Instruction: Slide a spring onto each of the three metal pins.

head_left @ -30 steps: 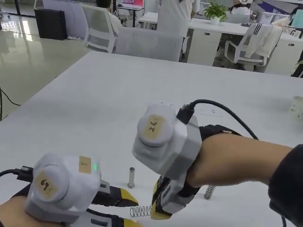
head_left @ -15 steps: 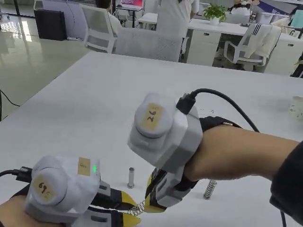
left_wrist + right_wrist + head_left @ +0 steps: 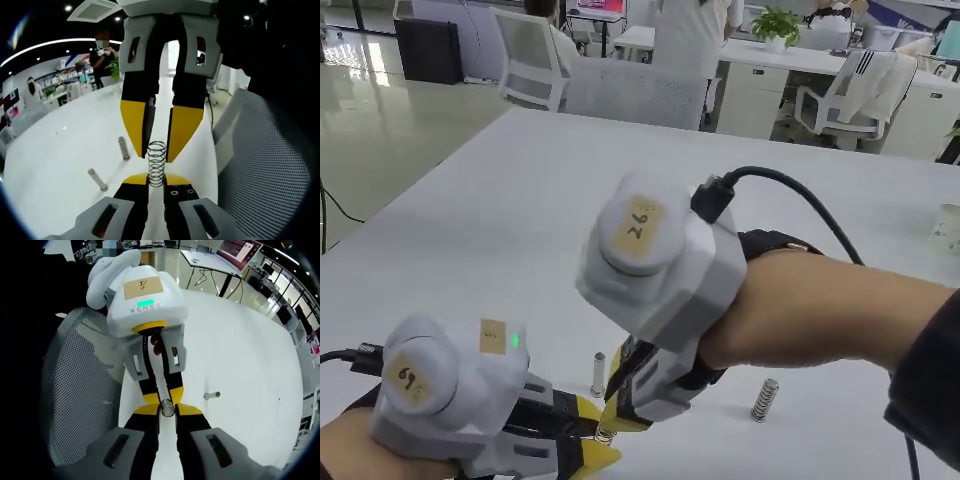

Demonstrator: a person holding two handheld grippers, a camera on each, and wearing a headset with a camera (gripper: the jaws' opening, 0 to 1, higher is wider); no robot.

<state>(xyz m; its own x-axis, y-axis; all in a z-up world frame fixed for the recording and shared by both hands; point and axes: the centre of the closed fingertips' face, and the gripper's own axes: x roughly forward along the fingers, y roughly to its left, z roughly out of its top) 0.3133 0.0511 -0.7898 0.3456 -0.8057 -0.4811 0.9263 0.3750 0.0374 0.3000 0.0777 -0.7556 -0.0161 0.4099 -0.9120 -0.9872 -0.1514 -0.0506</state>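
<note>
Your left gripper (image 3: 592, 436) and your right gripper (image 3: 618, 420) meet low over the white bench (image 3: 520, 220). Both sets of fingers are closed on one small spring (image 3: 156, 162), one at each end. A metal pin (image 3: 598, 373) stands up on the bench just behind the spring. A second spring (image 3: 765, 398) sits on the bench off to the right, well apart from the pin.
</note>
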